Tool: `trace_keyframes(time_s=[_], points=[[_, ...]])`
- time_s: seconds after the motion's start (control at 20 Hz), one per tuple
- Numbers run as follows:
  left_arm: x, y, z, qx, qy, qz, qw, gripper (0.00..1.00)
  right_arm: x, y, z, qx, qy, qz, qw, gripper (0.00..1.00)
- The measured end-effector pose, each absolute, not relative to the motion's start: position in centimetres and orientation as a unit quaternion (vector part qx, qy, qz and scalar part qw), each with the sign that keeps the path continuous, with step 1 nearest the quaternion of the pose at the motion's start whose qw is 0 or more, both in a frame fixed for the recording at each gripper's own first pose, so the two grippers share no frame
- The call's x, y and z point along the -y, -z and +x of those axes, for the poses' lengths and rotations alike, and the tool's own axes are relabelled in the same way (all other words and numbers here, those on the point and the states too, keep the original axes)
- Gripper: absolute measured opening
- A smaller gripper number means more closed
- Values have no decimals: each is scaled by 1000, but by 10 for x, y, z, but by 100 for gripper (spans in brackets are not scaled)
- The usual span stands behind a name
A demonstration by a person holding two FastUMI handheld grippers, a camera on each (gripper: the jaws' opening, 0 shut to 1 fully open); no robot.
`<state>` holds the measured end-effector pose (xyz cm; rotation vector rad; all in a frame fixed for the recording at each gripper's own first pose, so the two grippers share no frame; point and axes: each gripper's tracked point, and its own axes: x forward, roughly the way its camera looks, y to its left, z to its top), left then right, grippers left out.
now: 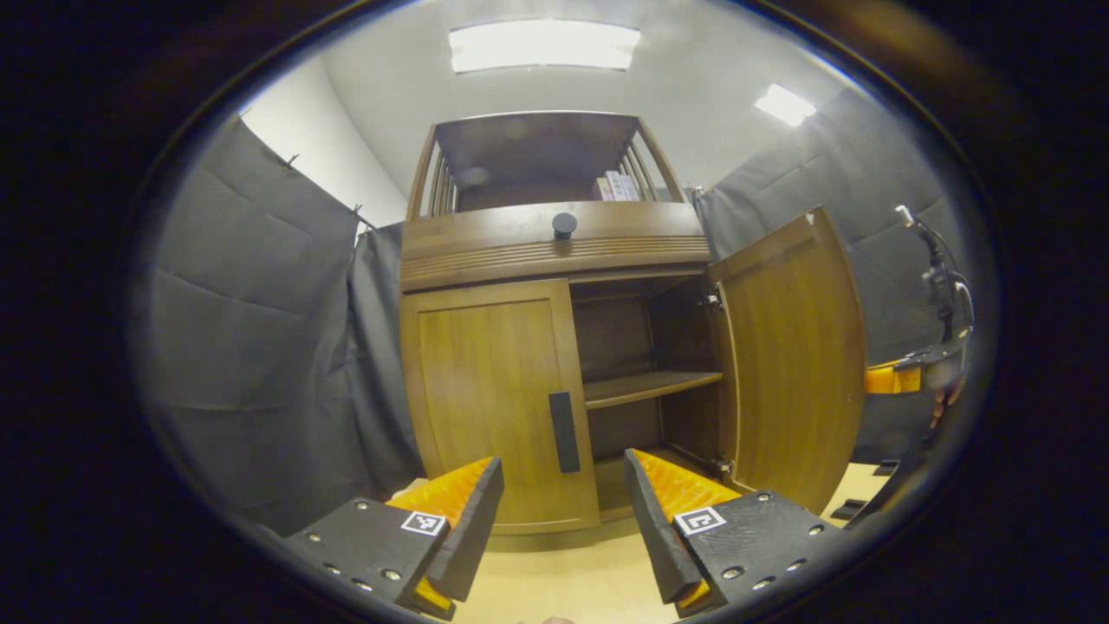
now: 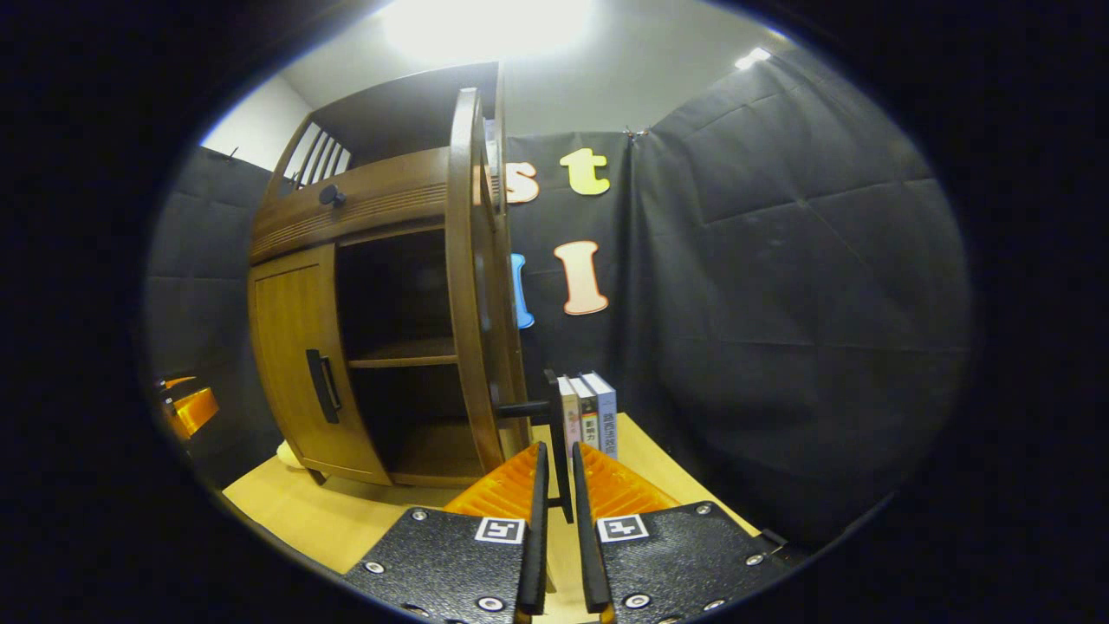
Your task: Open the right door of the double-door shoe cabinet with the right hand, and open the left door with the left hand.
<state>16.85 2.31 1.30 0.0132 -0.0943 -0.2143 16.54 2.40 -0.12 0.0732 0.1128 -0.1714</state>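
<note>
In the left gripper view, the left gripper (image 1: 563,511) hangs low before the shoe cabinet (image 1: 554,251), its jaws spread wide with nothing between them. The left door (image 1: 489,399) is flush in its frame, and its dark upright handle (image 1: 564,431) stands just above the gap between the two fingers, near but apart from them. The right door (image 1: 793,364) is swung well out, its free edge toward the camera, baring a shelf (image 1: 650,386) inside. There is bare pale tabletop (image 1: 572,581) between the fingers and the cabinet's foot, and dark cloth (image 1: 251,347) hangs to the left with room beside the cabinet. At the far right edge the other gripper (image 1: 910,374) shows past the open door's edge. In the right gripper view, the right gripper (image 2: 554,503) has its jaws drawn close on the thin dark handle (image 2: 559,442) of the right door (image 2: 472,286), which is seen edge-on; both fingers appear to press on it. Three books (image 2: 589,416) stand upright just behind the handle, close to the door's edge. The left door (image 2: 303,355) stays shut farther left, and the open compartment lies between the two doors.
</note>
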Motion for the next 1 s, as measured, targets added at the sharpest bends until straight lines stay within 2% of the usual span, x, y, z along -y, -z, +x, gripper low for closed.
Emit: trace_keyframes(time_s=[0.1,0.15,0.3,0.4,0.5,0.55,0.6,0.65,0.7,0.75,1.0], points=[[-28,-8,202,41,113,-9,993,80,-18,-6,159,-47,107,46,992,21],[-13,-7,223,37,115,-17,993,80,-16,-9,155,-43,109,55,992,27],[0,-16,267,36,119,-33,992,80,3,-17,128,-27,131,54,989,67],[1,-19,287,43,117,-30,992,85,2,-19,115,-19,143,48,988,94],[0,-21,309,46,111,-24,993,84,4,-23,104,-15,151,40,988,94],[0,-19,319,43,109,-26,993,80,5,-24,100,-13,156,37,987,94],[0,-16,331,40,107,-28,993,80,5,-26,94,-11,159,34,987,94],[1,-14,342,38,105,-29,993,84,5,-25,91,-11,164,30,986,94],[0,-12,350,35,105,-28,993,84,5,-23,89,-12,167,28,986,98],[1,-10,360,33,103,-26,994,85,5,-21,85,-14,170,26,985,94],[9,8,401,13,101,-20,995,84,10,-9,71,-26,183,33,982,94]])
